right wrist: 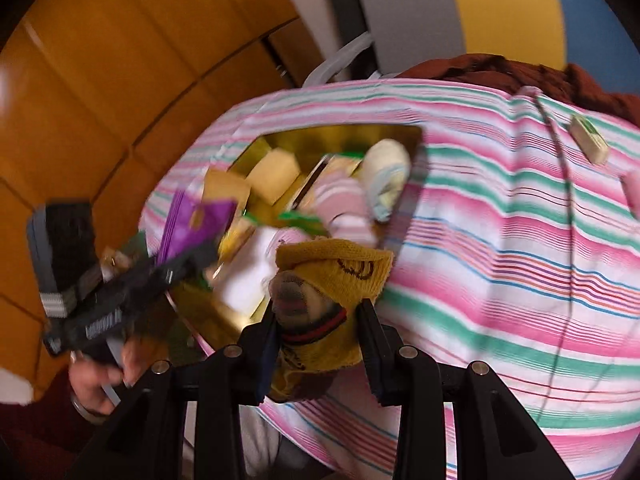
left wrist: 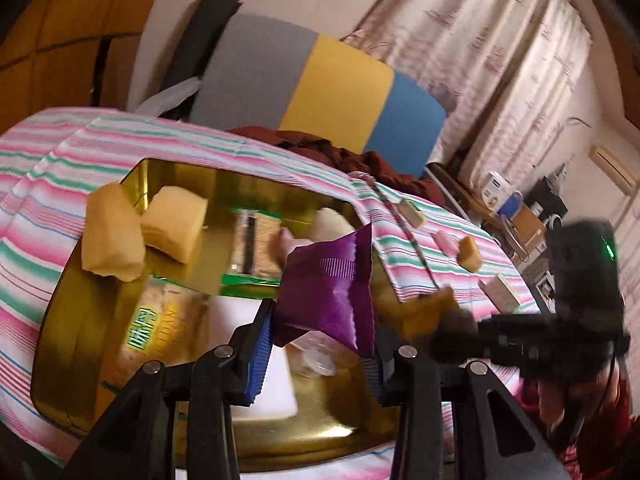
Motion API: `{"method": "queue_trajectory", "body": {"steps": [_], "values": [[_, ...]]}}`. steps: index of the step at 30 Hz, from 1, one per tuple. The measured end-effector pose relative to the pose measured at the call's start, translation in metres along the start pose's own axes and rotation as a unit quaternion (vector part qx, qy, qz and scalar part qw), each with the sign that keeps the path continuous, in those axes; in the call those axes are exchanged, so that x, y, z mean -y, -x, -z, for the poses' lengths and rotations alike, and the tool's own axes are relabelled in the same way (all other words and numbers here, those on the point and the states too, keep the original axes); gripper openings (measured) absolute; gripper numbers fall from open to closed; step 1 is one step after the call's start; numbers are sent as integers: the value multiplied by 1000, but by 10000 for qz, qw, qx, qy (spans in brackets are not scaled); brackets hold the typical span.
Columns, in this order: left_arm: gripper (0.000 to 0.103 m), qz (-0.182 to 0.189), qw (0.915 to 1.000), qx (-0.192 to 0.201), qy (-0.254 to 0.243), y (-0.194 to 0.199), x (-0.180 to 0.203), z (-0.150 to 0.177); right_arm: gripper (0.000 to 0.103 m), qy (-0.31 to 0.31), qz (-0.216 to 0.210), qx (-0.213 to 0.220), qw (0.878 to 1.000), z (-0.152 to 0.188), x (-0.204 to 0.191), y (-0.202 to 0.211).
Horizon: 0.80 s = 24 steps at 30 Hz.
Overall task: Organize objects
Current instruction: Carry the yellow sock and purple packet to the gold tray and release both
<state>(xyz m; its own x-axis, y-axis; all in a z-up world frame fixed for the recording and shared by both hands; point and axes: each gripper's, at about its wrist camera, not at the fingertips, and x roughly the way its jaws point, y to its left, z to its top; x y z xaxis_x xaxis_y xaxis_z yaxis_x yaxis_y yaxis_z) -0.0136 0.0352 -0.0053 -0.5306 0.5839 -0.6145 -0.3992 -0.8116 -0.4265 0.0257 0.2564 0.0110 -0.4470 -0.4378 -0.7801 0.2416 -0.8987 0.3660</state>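
My left gripper [left wrist: 320, 320] is shut on a purple foil packet [left wrist: 328, 288] and holds it over the gold tray [left wrist: 60, 320]. The tray holds yellow sponge blocks [left wrist: 176, 228], a flat green-edged packet [left wrist: 252, 248], a white card [left wrist: 276, 384] and rolled cloths. My right gripper [right wrist: 316, 320] is shut on a yellow knitted sock [right wrist: 340, 268] with a bear face, at the tray's near right edge [right wrist: 404, 208]. In the right wrist view the left gripper [right wrist: 188, 256] and purple packet [right wrist: 192, 224] show at left. In the left wrist view the right gripper [left wrist: 444, 324] shows at right, sock [left wrist: 436, 304] in it.
The tray sits on a pink, green and white striped cloth [right wrist: 500, 260]. Small wrapped blocks [left wrist: 412, 212] [left wrist: 500, 292], a pink piece [left wrist: 446, 242] and a yellow piece [left wrist: 470, 254] lie on the cloth to the right, with a thin cable [right wrist: 564, 184]. A grey, yellow and blue panel [left wrist: 320, 80] stands behind.
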Motion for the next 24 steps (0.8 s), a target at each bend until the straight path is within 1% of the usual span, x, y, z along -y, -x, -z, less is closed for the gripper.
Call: {"method": "queue_trajectory", "body": {"steps": [2,6,8,9,11,13,14,15,16,18,20,21,22,24], "values": [[39,-90,9999,-31,141,-4,-9,-4,38,168,110,-81,9998,1,-10,-9],[39,-128,9994,-69,309,-11,-22,-10,40,472,448,-88,9978,2,-23,-16],[39,-110,9992,-93,380,-17,-27,-15,40,523,573,-81,9970,2,-28,-17],[39,-116,9990,-92,421,-18,-30,-16,42,517,614,-80,9967,2,-29,-18],[39,-84,9988,-88,473,-20,-34,-19,45,482,618,-74,9969,2,-30,-18],[39,-123,9986,-97,512,-23,-36,-23,53,396,620,-23,9973,2,-30,-17],[39,-132,9985,-109,520,-25,-38,-25,64,342,654,39,9973,3,-30,-14],[40,-171,9984,-118,519,-26,-39,-27,73,298,668,94,9973,4,-30,-12],[40,-226,9983,-138,526,-28,-40,-28,75,248,661,154,9974,3,-30,-10],[40,-291,9975,-226,596,-32,-44,-31,75,160,599,219,9978,3,-30,-7],[46,-405,9961,-268,738,-33,-48,-34,75,93,548,286,9980,3,-30,-4],[55,-473,9954,-279,789,-33,-49,-35,75,88,547,306,9980,3,-31,-3],[59,-508,9949,-279,826,-32,-50,-36,75,97,553,328,9979,3,-31,-3],[64,-515,9948,-275,828,-29,-48,-36,75,117,560,351,9977,3,-32,-2]]}}
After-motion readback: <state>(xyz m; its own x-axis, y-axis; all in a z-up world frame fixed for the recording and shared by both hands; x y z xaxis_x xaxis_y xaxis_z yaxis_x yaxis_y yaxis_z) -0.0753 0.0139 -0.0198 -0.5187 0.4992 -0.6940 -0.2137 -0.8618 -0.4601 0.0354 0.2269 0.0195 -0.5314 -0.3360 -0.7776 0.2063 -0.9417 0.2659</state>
